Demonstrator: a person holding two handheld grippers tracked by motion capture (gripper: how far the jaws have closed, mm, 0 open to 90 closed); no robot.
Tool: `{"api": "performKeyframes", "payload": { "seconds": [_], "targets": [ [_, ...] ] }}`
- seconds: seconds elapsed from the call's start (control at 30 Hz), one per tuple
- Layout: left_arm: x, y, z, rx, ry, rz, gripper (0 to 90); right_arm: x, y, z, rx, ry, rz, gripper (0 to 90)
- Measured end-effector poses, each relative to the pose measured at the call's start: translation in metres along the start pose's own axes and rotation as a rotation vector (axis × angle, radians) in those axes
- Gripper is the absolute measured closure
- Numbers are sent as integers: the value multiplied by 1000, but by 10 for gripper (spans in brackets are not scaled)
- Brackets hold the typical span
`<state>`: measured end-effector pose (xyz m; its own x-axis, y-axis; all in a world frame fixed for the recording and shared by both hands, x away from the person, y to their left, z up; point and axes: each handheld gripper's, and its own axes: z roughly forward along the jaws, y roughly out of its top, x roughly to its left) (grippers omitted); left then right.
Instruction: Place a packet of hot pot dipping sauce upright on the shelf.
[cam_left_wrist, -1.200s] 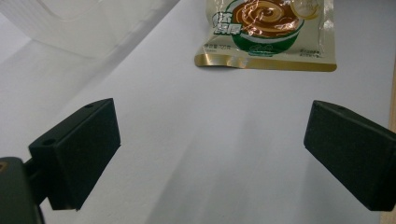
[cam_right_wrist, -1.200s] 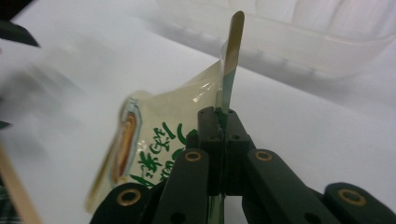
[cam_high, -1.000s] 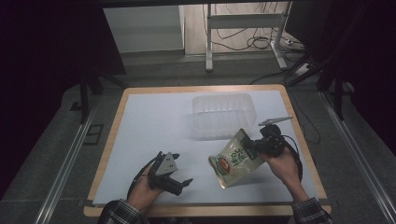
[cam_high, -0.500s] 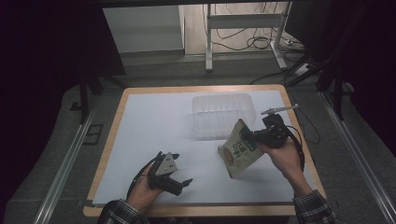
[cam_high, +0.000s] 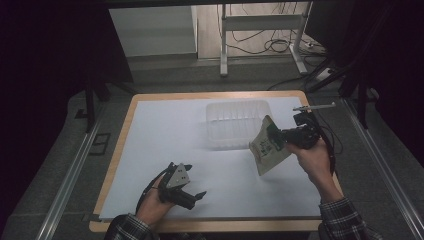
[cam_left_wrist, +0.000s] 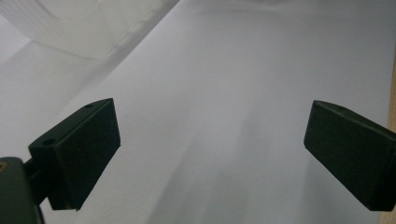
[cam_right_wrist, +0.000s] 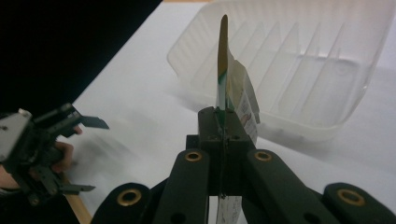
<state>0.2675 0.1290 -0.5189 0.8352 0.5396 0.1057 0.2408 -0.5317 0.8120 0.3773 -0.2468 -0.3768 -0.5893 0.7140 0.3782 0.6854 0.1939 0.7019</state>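
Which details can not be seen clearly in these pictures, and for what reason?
- Print on the packet: too small in the high view, edge-on in the right gripper view.
- Packet's lower end: cut off by the bottom edge and hidden behind the right claw.
- Inside of the clear plastic container: hazy walls in the high view; top corner only in the left gripper view.
- Left claw: open; its camera sees bare white table cover.

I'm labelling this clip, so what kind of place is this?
Probably a lab recording station, not a home: a white-topped table in a dark room, cables on the floor, and a person holding a tool in each hand, the right tool gripping a pouch.
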Motion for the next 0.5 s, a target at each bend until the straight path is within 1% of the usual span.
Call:
{"api": "performKeyframes", "payload": {
  "seconds": [0.07,0.23,0.37,0.5],
  "targets": [
    [0,0,0,0,1,2,33,-1,5,-6,-17,2,10,893],
    [0,0,0,0,0,4,33,-2,13,-13,-32,4,27,892],
    [0,0,0,-3,-1,2,33,-3,17,-15,-42,-7,32,893],
    [0,0,-1,-7,-3,-3,31,-8,24,-17,-55,-25,52,892]
  ]
}}
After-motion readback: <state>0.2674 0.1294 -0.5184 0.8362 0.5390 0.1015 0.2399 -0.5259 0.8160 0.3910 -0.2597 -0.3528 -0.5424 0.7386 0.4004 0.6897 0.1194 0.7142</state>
